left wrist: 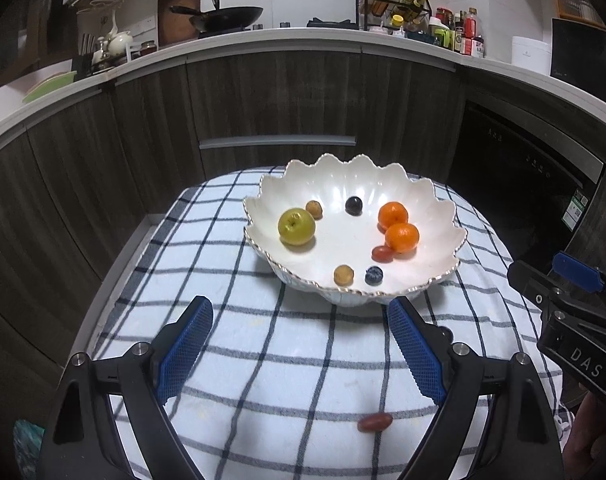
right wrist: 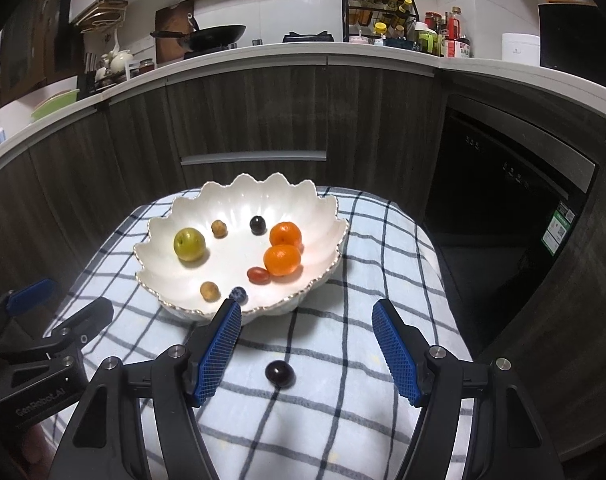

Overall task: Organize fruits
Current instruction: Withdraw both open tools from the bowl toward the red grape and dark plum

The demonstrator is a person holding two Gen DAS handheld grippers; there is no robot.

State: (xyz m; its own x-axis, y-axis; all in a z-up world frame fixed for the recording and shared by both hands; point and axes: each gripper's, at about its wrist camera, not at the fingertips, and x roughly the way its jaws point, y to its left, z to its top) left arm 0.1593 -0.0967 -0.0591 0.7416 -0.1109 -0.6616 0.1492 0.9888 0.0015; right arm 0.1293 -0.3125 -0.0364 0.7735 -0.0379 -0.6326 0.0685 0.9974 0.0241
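Left gripper (left wrist: 301,344): fingers spread wide, nothing between the pads; it hangs over the checked cloth (left wrist: 263,360), pointing at the near rim of the bowl.
Right gripper (right wrist: 307,344): fingers parted somewhat less, also empty.
Red oblong fruit (left wrist: 375,421): lies loose on the cloth between the left fingers, well back from their tips and closer to the right-hand pad (left wrist: 415,354).
Dark round fruit (right wrist: 279,373): on the cloth between the right fingers, back from the tips and a little closer to the left-hand pad (right wrist: 219,354).
Scalloped bowl (right wrist: 327,276): just ahead of both sets of fingertips; it already holds a green apple (right wrist: 189,244), two oranges (right wrist: 282,259), a second red fruit, two tan fruits and two dark ones.
Progress, as I judge it: the two loose fruits are what remains to go in the bowl.
Handling of the loose fruits: likely light, thin-skinned and soft (grape-like by the look), so a firm squeeze could burst them; their smooth, shiny skin may slip, and the round one could roll on the cloth.
Where to take hold: pads across the short middle of the red one; either side of the dark one's widest girth, closing gently.
Bowl: looks like glazed ceramic, fragile at the rim, so drop fruit low.
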